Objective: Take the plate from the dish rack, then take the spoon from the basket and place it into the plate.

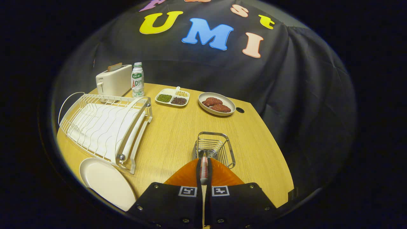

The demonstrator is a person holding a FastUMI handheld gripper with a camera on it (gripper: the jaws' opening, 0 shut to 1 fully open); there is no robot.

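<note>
Spoon step in hand: gripper (203, 173) fingers clamped on the red-and-white striped spoon handle (203, 168) just above the wire basket (213, 149), round white plate (106, 183) lying near-left beside the white wire dish rack (105, 127), so next likely a leftward carry.

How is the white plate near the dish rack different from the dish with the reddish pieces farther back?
The white plate is empty; the far dish holds reddish-brown pieces. The plate lies beside the dish rack, left of the gripper, whose fingers pinch a spoon handle; the dish sits beyond the wire basket. Both rest flat on the wooden table.
</note>
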